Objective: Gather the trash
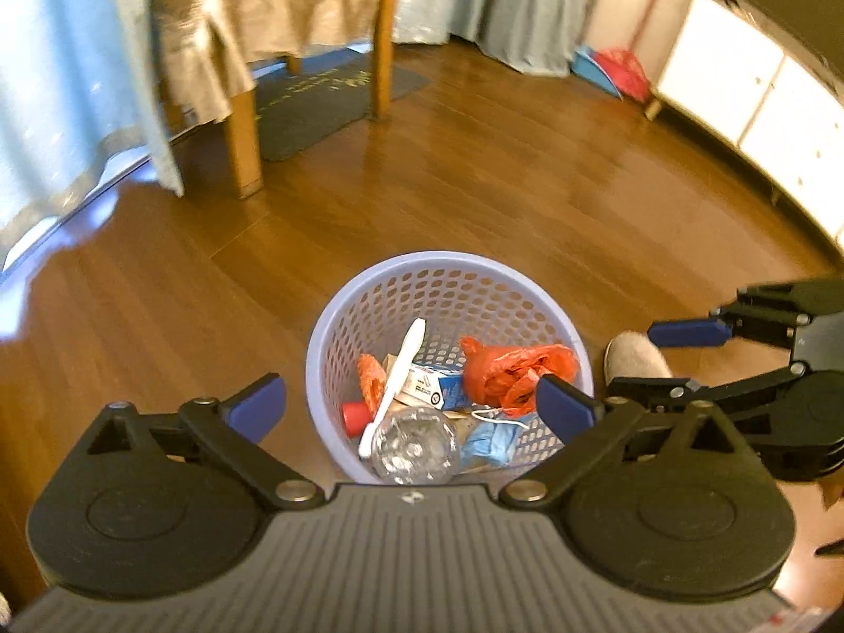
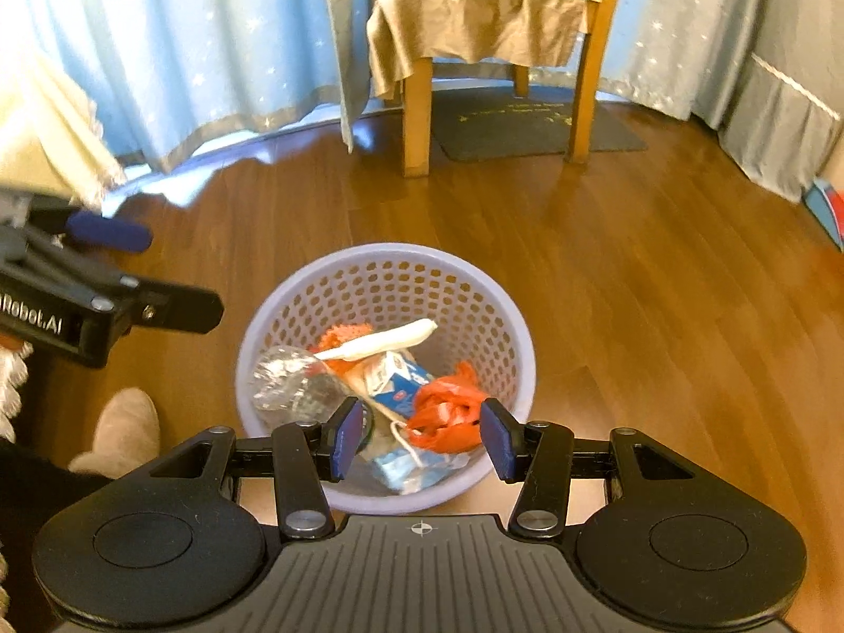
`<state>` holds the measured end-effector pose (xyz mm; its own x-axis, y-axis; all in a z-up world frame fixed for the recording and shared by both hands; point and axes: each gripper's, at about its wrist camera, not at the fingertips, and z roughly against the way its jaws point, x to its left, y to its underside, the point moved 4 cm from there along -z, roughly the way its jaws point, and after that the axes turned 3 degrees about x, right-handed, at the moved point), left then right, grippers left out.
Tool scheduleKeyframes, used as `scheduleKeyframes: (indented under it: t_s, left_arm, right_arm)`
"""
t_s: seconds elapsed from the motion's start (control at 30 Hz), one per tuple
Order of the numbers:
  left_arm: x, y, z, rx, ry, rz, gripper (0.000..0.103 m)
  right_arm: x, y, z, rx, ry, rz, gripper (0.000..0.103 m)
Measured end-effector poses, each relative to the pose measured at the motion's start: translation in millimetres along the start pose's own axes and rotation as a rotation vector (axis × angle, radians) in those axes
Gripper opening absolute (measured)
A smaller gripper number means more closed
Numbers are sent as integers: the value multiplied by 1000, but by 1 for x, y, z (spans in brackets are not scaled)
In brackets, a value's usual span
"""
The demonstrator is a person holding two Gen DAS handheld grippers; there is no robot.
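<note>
Left wrist view: lilac perforated basket (image 1: pixel 448 274) on floor, holding clear bottle (image 1: pixel 414 446), orange bag (image 1: pixel 514 369), carton (image 1: pixel 438 387), blue mask (image 1: pixel 488 443). Left hand-held gripper (image 1: pixel 411 406) above basket, spread wide, empty. Right hand-held gripper (image 2: pixel 422 435) above basket, half open, empty.

basket (image 1: pixel 448 264): 1 | clear bottle (image 1: pixel 414 446): 1 | orange bag (image 1: pixel 514 369): 1 | carton (image 1: pixel 435 387): 1 | chair (image 2: pixel 501 10): 1
</note>
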<state>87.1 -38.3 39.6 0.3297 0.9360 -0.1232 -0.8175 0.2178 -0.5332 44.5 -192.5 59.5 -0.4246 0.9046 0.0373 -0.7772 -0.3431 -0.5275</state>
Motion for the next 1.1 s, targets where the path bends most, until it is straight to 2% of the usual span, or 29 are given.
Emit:
scheduleKeyframes:
  t_s: [0.13, 0.33, 0.47, 0.73, 1.1]
  left_arm:
    - [5, 13, 18, -34, -23, 97, 102]
    - [5, 30, 41, -69, -58, 175, 102]
    - [-2, 38, 55, -98, -100, 179, 102]
    - [-8, 49, 70, -109, -120, 201, 102]
    - [-18, 49, 90, -158, -135, 198, 102]
  right_arm:
    - [9, 4, 15, -10, -7, -35, 56]
    - [23, 12, 34, -19, -10, -49, 59]
    - [30, 17, 46, -23, 2, -52, 60]
    - [40, 24, 57, -22, 12, -42, 60]
    - [49, 26, 72, -37, 33, -5, 60]
